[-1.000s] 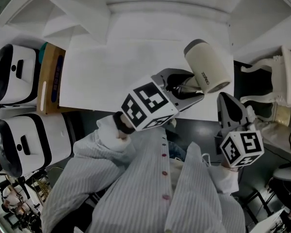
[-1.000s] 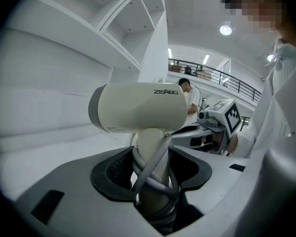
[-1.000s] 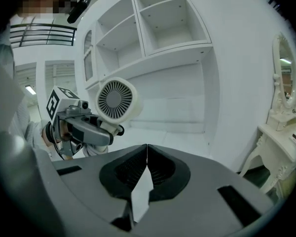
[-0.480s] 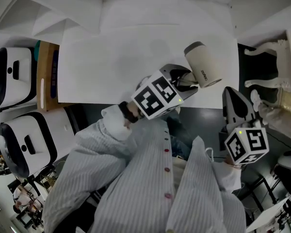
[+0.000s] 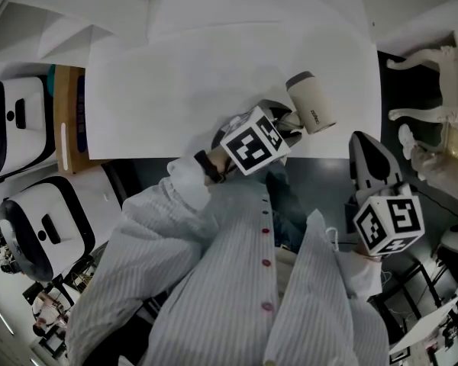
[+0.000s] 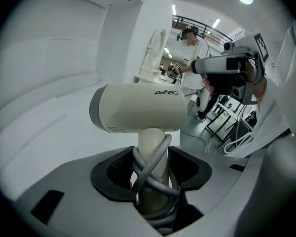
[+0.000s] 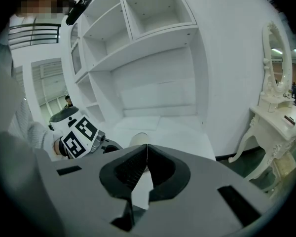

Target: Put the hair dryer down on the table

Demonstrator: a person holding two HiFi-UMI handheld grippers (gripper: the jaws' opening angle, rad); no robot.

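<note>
Over the near edge of the table, the left gripper clamped the dryer by its cord-wrapped handle, while the right gripper hung beyond that edge, jaws together, empty

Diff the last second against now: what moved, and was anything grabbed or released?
The left gripper carried the cream hair dryer forward and lower, further in over the white table. I cannot tell whether it touches down yet. Nothing was taken or let go: the left gripper stays shut on the dryer's cord-wrapped handle. The right gripper stays shut and empty, off the table's near right corner.
</note>
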